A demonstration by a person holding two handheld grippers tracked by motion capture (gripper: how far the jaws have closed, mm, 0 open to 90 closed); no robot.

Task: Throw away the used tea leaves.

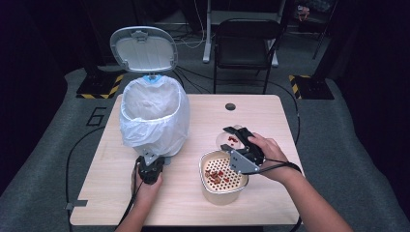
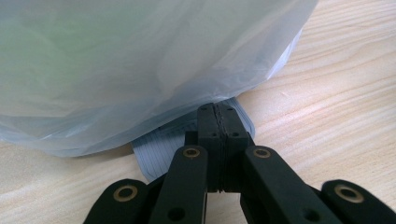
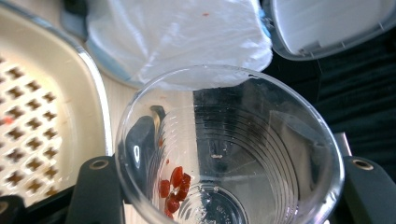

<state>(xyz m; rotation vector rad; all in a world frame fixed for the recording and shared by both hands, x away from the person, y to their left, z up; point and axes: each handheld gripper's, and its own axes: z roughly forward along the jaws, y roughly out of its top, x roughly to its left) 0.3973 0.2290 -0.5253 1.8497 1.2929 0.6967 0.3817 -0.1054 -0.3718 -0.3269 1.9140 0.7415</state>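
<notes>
clear plastic cup (image 3: 229, 154) clamped across its wall in right gripper (image 1: 240, 145), tilted, few red bits (image 3: 173, 186) left inside, held just above strainer tub (image 1: 221, 178). lined bin (image 1: 153, 113) sits up-left of it. left gripper (image 2: 218, 122) fully closed, pressing bin pedal (image 2: 163, 147).
</notes>
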